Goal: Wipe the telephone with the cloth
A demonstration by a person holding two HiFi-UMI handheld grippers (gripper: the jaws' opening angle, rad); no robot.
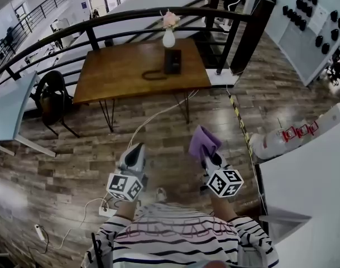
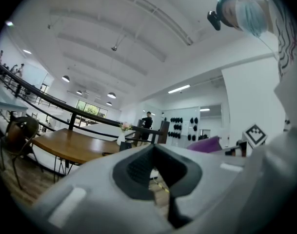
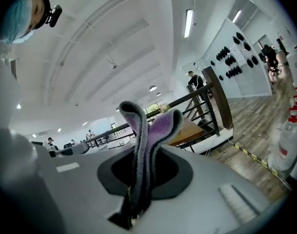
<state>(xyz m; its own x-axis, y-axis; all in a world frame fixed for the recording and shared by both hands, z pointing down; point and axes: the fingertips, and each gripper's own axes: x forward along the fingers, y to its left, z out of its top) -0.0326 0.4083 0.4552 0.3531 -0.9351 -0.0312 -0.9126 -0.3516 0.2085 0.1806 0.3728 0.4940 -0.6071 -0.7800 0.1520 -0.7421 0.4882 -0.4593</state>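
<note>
A black telephone with a coiled cord lies on the wooden table far ahead of me, near its right end. My right gripper is shut on a purple cloth, which stands folded up out of the jaws. My left gripper is shut with nothing in it, its jaws closed together. Both grippers are held close to my body over the floor, well short of the table. In the left gripper view the table and the cloth show in the distance.
A white vase with pink flowers stands behind the phone. A black railing runs behind the table. A chair stands at its left, a white cable trails on the floor, and a white counter is at my right.
</note>
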